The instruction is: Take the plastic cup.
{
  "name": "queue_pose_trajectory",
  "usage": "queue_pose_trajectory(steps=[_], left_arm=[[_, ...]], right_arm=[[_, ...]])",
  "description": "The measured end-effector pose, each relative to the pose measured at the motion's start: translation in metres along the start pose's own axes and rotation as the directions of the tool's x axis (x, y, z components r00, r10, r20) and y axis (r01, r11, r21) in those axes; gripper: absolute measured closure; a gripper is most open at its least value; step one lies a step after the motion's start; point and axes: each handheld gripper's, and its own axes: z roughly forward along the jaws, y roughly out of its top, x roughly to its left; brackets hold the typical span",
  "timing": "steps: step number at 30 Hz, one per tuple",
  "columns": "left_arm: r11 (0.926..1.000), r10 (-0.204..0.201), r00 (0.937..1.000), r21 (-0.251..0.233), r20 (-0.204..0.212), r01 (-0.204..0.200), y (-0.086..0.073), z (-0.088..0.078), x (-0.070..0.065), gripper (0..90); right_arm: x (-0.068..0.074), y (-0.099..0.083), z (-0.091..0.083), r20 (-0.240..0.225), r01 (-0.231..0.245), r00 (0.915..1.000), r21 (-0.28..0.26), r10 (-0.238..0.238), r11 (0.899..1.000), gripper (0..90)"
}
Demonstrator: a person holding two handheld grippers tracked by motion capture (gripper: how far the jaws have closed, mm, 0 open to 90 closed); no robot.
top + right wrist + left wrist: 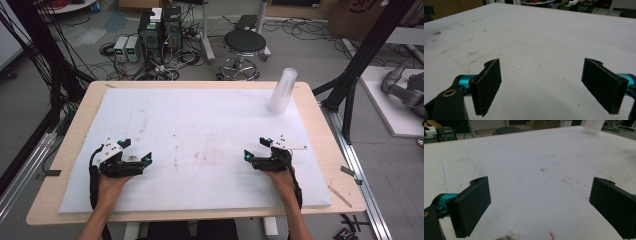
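Closest to my overhead camera are the person's two forearms, coming up from the near edge of the white foam board that covers the wooden table. I'll place everything against that board.

My left gripper rests on the board's near left part, its nose turned toward the board's middle. Looking along it in the left gripper view, I see its jaws standing wide apart with nothing between them, just bare, lightly stained foam. A small orange scrap lies on the board just ahead of that camera, beside a smudge of dark grit.

My right gripper sits on the board's near right part, well apart from the left one and pointed inward toward it. In the right gripper view its two black pads are likewise spread wide over empty foam, holding nothing.

The stack of clear plastic cups stands upright at the board's far right corner, well away from both grippers; neither touches it. From the left gripper view I catch its base at the board's far edge.

Beyond the board, on the floor, I see a black stool and some computer cases amid cables.
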Motion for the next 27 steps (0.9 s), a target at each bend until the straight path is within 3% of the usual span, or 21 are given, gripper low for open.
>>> queue_pose_trajectory(steps=[11,18,27], left_arm=[[1.0000,0.008,1.0000,0.001,-0.001,-0.008,0.000,0.000,-0.001,3.6],[1.0000,0.006,1.0000,0.005,-0.004,-0.006,0.000,0.001,-0.001,3.6],[0.9998,0.017,0.9999,0.015,-0.003,-0.017,0.001,0.001,-0.002,3.6]], right_arm=[[0.000,0.000,0.000,-0.008,-0.004,1.0000,0.003,0.004,1.000,16.0],[-0.005,0.001,-0.007,-0.019,-0.034,0.9993,-0.037,0.033,0.999,16.0],[-0.008,0.031,-0.034,-0.004,-0.012,0.9999,-0.082,0.011,0.997,16.0]])
